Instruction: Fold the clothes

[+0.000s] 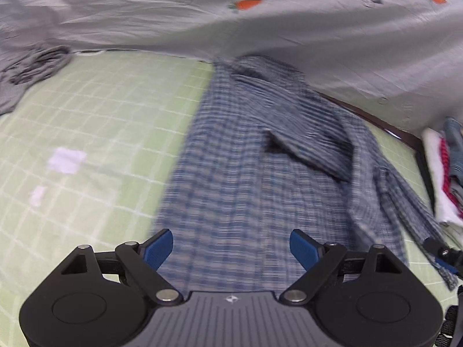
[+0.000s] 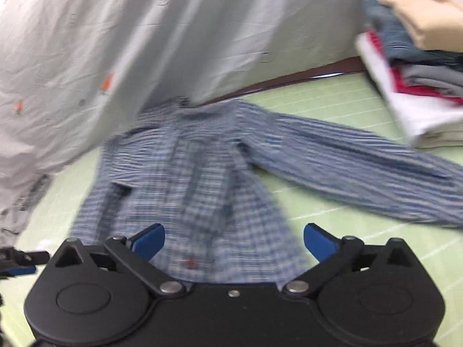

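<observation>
A blue plaid long-sleeved shirt (image 1: 246, 173) lies spread on the green grid mat (image 1: 86, 121), collar toward the far side. In the right wrist view the same shirt (image 2: 188, 173) has one sleeve (image 2: 361, 167) stretched out to the right. My left gripper (image 1: 231, 245) hovers open over the shirt's lower hem, with nothing between its blue pads. My right gripper (image 2: 234, 240) is also open, above the hem near a small red mark (image 2: 189, 263). The right gripper's tip (image 1: 442, 253) shows at the left wrist view's right edge.
A stack of folded clothes (image 2: 413, 57) sits at the far right on the mat. A grey cloth with carrot prints (image 1: 260, 29) hangs behind. A crumpled grey garment (image 1: 31, 72) lies at the far left. White patches (image 1: 66, 159) mark the mat.
</observation>
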